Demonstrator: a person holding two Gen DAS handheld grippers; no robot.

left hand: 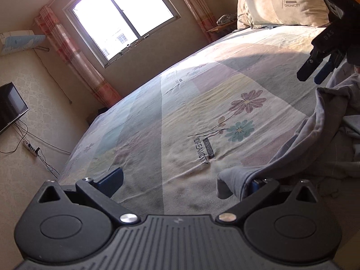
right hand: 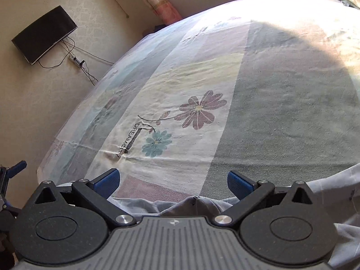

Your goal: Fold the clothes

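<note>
Left wrist: left gripper fingers spread wide, grey garment bunched at bedsheet edge, a fold draped over one finger. Clamp hem fully before lifting. Right wrist: right gripper fingers apart, garment beneath; grab one layer only.

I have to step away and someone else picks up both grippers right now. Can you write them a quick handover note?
Left gripper: open, low over the bed sheet; a corner of the grey garment drapes over its right finger, not clamped.
Right gripper: open, holding nothing, with the garment bunched just below it.
Garment: crumpled at the bed's near edge, unfolded.
Done: no fold visible yet.
Left: spread it flat on the sheet, then fold.
</note>
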